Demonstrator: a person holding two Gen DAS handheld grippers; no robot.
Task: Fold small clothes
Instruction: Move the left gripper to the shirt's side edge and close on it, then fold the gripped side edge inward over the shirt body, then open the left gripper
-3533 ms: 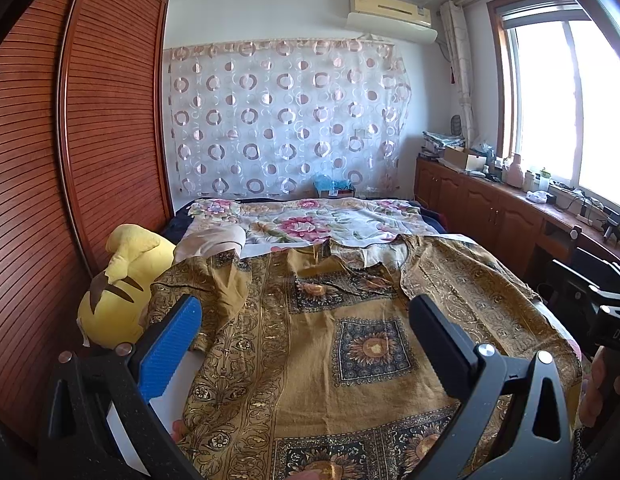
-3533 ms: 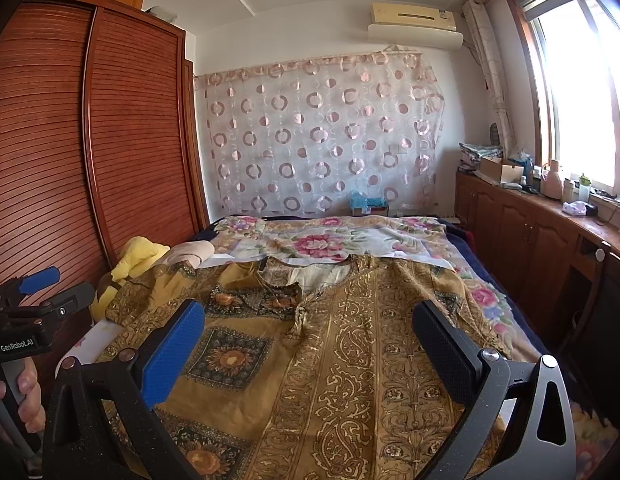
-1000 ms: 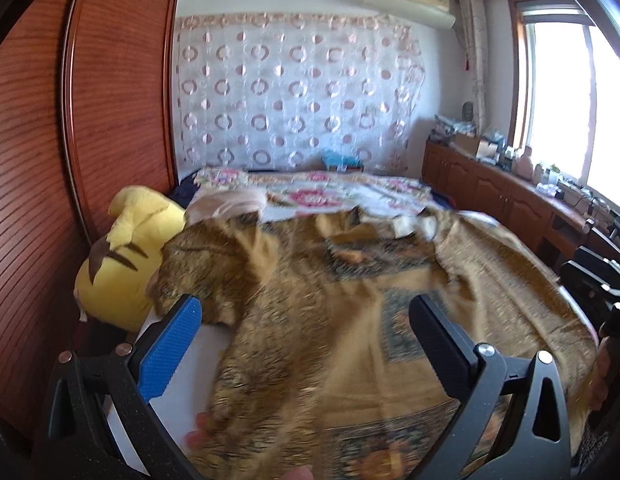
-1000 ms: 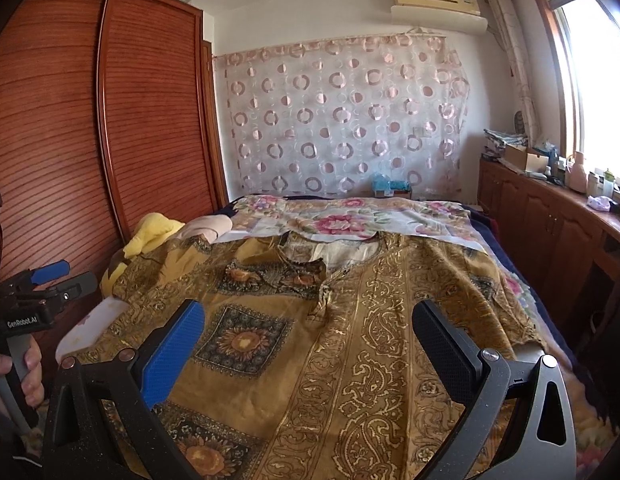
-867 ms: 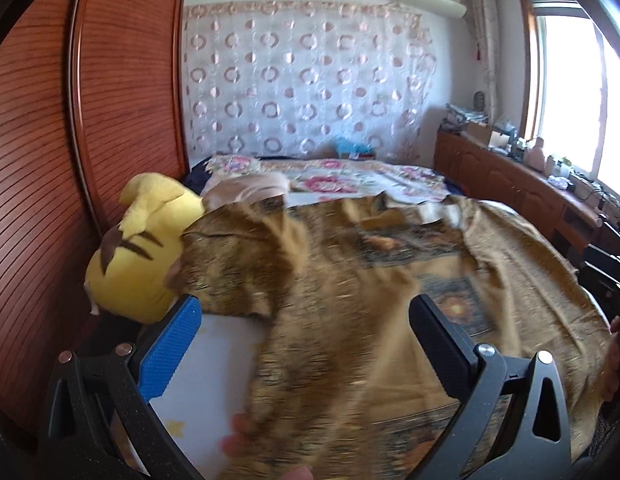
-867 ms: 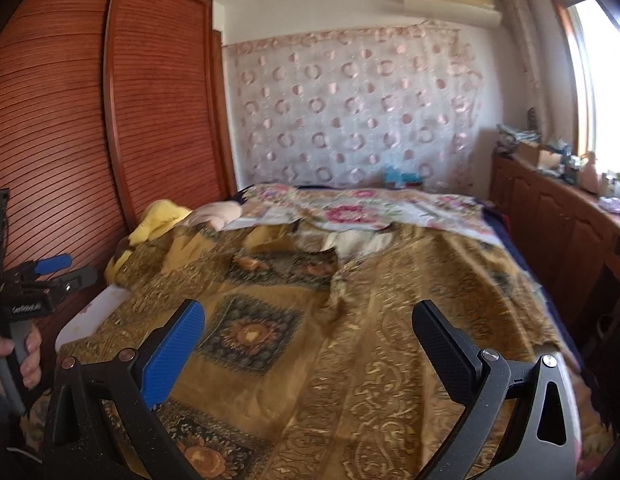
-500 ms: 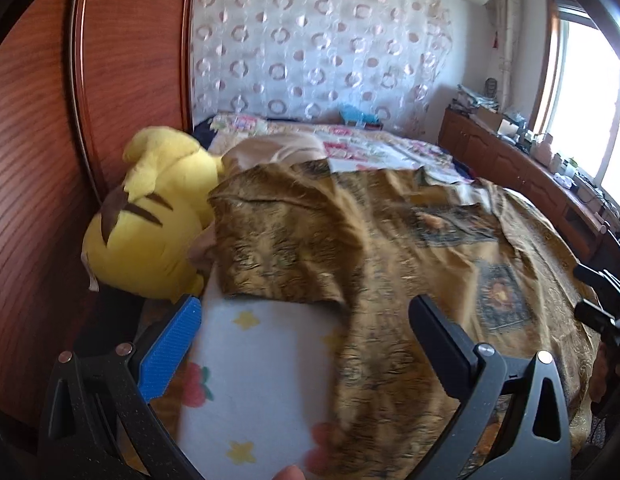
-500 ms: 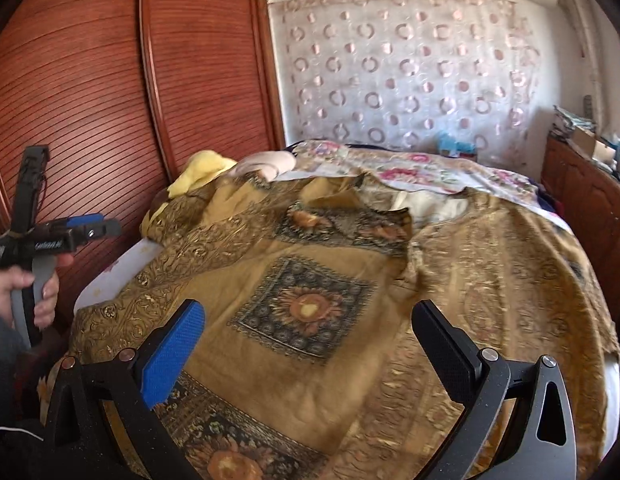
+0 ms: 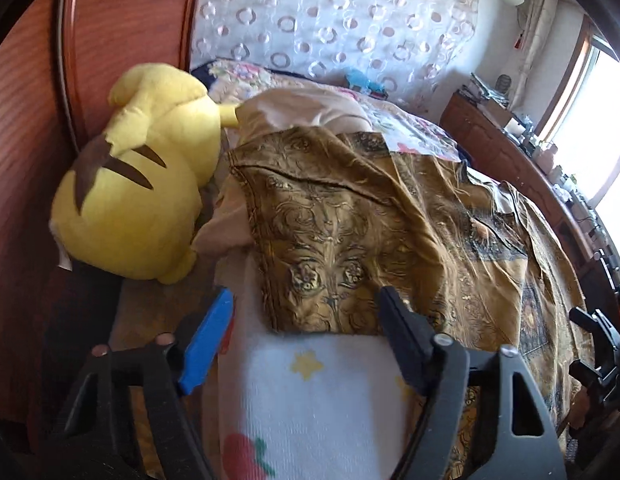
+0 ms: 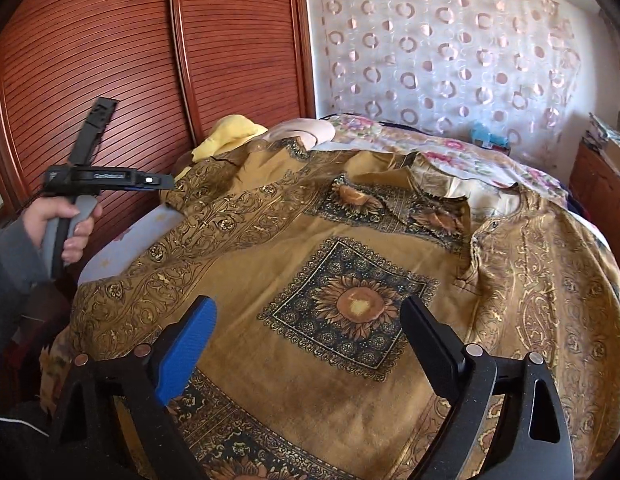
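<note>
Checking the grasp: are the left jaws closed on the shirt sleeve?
No: the left gripper is open, the sleeve lying beyond it.

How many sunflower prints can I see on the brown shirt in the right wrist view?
3 clear: a large sunflower between the jaws, and two smaller, and, near the collar. The shirt shows partial ones along its near hem.

A yellow plush toy (image 9: 138, 184) and wooden wardrobe doors (image 10: 110, 60) crowd the bed's left edge. The bare white sheet (image 9: 310, 392) at the near left corner lies open.
</note>
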